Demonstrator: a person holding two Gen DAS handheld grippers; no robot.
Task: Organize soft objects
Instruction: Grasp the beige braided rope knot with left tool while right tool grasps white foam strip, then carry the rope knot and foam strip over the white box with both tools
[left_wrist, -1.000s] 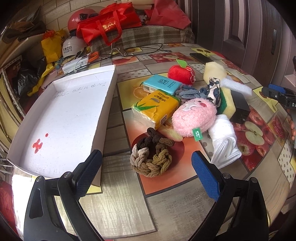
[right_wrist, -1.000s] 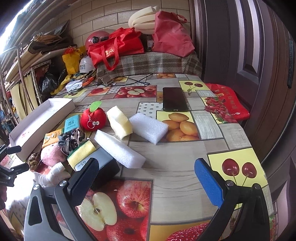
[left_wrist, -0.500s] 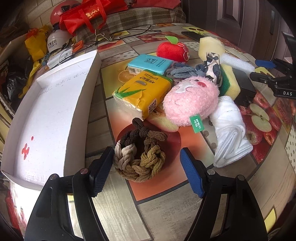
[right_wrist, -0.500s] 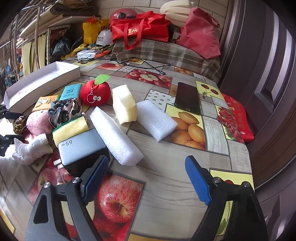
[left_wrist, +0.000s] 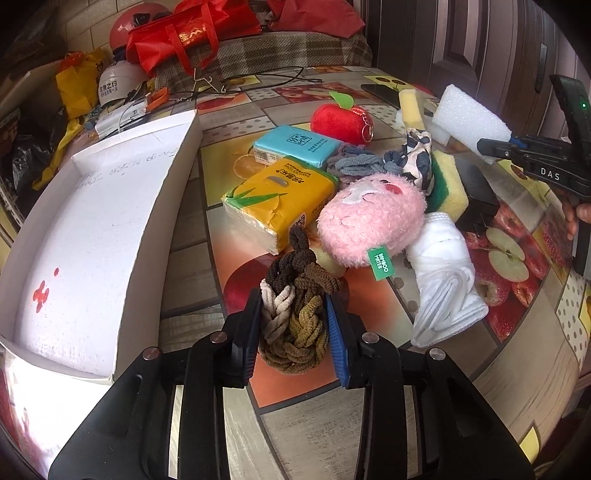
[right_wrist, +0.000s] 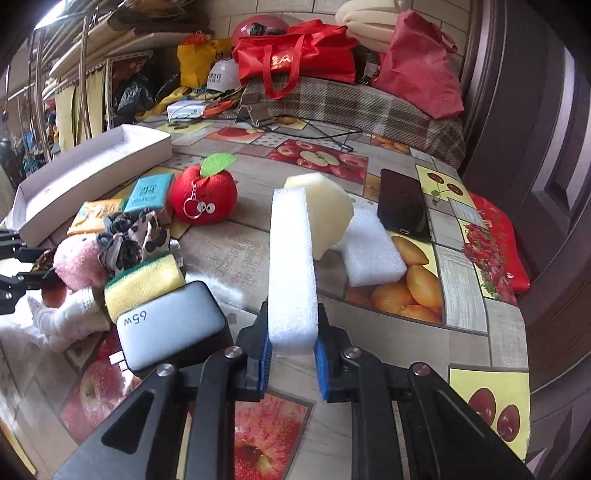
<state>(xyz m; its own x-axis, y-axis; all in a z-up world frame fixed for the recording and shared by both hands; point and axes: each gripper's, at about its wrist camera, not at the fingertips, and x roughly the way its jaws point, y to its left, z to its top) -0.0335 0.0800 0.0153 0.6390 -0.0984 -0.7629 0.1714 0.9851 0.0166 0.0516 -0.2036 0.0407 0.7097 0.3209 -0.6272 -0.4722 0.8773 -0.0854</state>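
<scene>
My left gripper (left_wrist: 293, 332) is shut on a bundle of brown and beige hair ties (left_wrist: 295, 314) lying on the table. The white box (left_wrist: 92, 229) lies open just to its left. My right gripper (right_wrist: 291, 350) is shut on a long white foam block (right_wrist: 291, 266) and holds it raised above the table; the block also shows in the left wrist view (left_wrist: 469, 118). A pink plush (left_wrist: 369, 221), red apple plush (right_wrist: 205, 194), yellow tissue pack (left_wrist: 280, 203), blue pack (left_wrist: 295, 144), white sock (left_wrist: 443, 280), scrunchies (left_wrist: 369, 162) and sponge (right_wrist: 144, 284) lie between the grippers.
A grey 65W charger (right_wrist: 170, 325) lies next to the sponge. A black phone (right_wrist: 402, 203), a second white foam block (right_wrist: 373, 251) and a yellow foam piece (right_wrist: 325, 210) lie at the right. Red bags (right_wrist: 295, 55), a helmet and cables crowd the table's far end.
Both grippers have closed: the left on the hair ties after moving down to them, the right on the long foam block, which is now lifted off the table.
</scene>
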